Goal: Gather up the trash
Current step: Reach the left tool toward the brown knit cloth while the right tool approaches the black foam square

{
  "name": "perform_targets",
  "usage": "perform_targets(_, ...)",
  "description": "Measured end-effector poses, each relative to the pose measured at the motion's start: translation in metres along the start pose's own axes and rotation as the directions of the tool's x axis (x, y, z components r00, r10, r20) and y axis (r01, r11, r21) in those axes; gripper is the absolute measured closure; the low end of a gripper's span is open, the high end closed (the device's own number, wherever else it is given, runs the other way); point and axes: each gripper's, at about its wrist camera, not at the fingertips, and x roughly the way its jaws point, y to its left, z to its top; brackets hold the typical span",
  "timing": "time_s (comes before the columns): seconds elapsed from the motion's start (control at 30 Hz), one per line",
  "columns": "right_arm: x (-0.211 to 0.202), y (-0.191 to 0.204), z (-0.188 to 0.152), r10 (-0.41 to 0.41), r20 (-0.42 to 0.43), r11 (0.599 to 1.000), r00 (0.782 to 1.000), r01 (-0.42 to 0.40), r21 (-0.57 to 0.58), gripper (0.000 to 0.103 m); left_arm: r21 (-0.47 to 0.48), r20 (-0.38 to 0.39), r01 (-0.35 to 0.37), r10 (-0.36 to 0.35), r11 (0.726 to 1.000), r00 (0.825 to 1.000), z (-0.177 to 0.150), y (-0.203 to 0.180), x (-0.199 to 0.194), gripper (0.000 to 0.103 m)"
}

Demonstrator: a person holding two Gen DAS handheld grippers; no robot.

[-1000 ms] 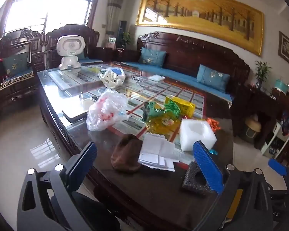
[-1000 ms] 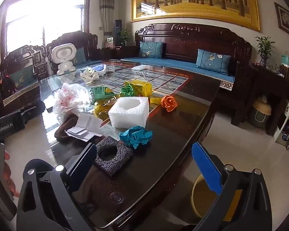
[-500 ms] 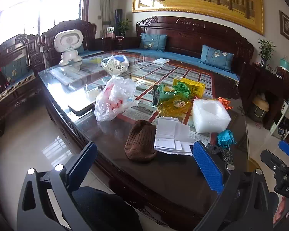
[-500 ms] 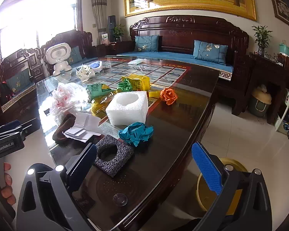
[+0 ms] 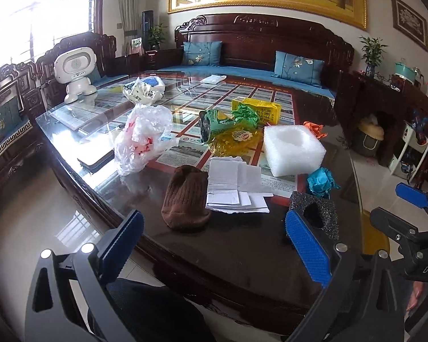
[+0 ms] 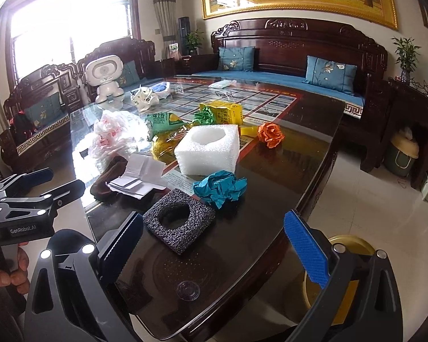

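Two handheld grippers are hovering at the near end of a dark glass-topped table strewn with trash. The left gripper is holding its blue-padded fingers wide apart, gripping nothing. The right gripper is likewise gaping, its fingers spread and holding nothing.

Seen from the right wrist camera, a black foam square with a round hole is lying at twelve o'clock, nearest that gripper. Just past it, toward one o'clock, a crumpled teal paper ball is sitting on the glass. A white foam block with a hollowed top is standing beyond the teal ball. At eleven o'clock, folded white papers are lying against a brown knitted sock. Farther off at eleven o'clock, a clear plastic bag with red print is slumping on the table. A crumpled orange paper ball is resting at one o'clock, to the right of the foam block. Behind the block, green wrappers and a yellow packet are clustering together.

At the far left of the table, a white toy robot is standing upright. A yellow bin is showing on the floor at four o'clock, partly hidden behind the right gripper's finger. Beyond the table, a carved dark wooden sofa with blue cushions is lining the wall.
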Motion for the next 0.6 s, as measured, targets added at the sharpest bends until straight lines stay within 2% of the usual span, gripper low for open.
perform_targets(0.17,0.013,0.002,0.0,0.013,-0.034,1.0,0.999,-0.013,-0.004,0.008,-0.067,-0.031,0.032,-0.035,0.997,0.999,0.004,0.013,0.014,0.004)
perform_targets(0.3,0.021,0.004,0.0,0.021,-0.052,0.999,0.998,-0.022,-0.031,0.008,-0.067,-0.041,0.023,-0.026,0.998,0.999,0.003,0.017,0.023,0.004)
perform_targets(0.43,0.033,0.007,-0.002,0.065,-0.08,0.997,0.995,-0.068,-0.045,0.008,-0.09,-0.03,0.034,-0.037,0.995,0.999,0.001,0.028,0.028,0.004)
perform_targets(0.6,0.055,0.022,-0.001,0.095,-0.122,0.99,0.988,-0.107,-0.094,0.008,-0.081,-0.056,0.038,-0.042,0.996,0.998,0.0,0.038,0.037,0.004)
